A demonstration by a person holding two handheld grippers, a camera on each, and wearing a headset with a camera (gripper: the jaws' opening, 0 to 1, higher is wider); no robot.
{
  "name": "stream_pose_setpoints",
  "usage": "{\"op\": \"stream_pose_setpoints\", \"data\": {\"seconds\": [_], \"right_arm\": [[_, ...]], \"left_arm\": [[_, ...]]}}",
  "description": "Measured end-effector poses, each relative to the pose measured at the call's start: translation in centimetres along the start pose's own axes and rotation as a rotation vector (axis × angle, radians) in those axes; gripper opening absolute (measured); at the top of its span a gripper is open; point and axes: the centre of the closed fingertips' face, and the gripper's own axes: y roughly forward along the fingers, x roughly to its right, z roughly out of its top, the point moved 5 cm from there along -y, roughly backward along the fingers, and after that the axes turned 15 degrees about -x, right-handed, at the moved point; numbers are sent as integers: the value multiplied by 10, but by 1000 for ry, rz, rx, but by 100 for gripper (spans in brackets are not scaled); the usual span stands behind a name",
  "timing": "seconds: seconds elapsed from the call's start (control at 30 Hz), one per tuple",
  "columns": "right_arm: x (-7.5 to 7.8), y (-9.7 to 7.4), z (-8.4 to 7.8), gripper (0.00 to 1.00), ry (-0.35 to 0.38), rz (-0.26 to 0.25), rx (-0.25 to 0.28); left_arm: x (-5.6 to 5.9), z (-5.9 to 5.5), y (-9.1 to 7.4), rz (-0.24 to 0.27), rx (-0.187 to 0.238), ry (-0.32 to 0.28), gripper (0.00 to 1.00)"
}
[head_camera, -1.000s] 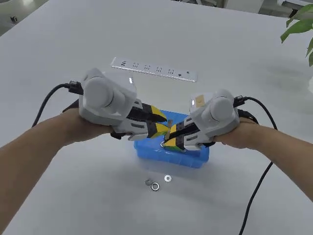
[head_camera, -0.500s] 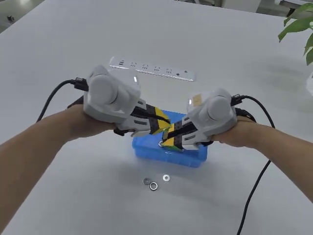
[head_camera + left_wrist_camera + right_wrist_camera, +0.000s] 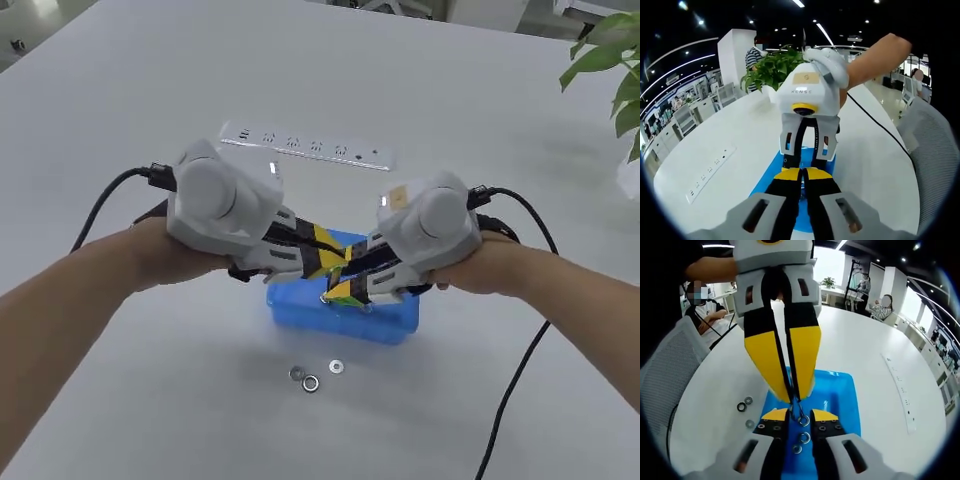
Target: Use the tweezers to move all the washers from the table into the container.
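The blue container (image 3: 392, 322) sits mid-table, and both grippers hover over it, tip to tip. My left gripper (image 3: 330, 250) is shut on thin dark tweezers (image 3: 791, 385) that point at the right gripper. My right gripper (image 3: 800, 416) is closed to a narrow gap around the tweezers' tips, where a washer (image 3: 803, 420) hangs over the container (image 3: 840, 400). Two more washers (image 3: 804, 438) lie inside the container. Three washers (image 3: 311, 382) rest on the table in front of it, also seen as table washers (image 3: 742, 406) in the right gripper view.
A white power strip (image 3: 305, 147) lies behind the container. A potted plant (image 3: 610, 60) stands at the far right. Black cables (image 3: 515, 380) trail from both grippers. Office desks and seated people (image 3: 702, 310) are beyond the table.
The head camera has shifted a little. Both grippers stay over the container, with the left one slightly closer to the right. The three table washers have not moved.
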Motion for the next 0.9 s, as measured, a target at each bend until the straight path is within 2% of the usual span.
{"op": "stream_pose_setpoints", "data": {"seconds": [0.53, 0.9], "right_arm": [[-7, -31, -8, 27, 65, -61, 11], [-20, -57, -15, 34, 122, -111, 27]], "left_arm": [[1, 13, -15, 8, 10, 10, 6], [3, 22, -34, 20, 9, 12, 6]]}}
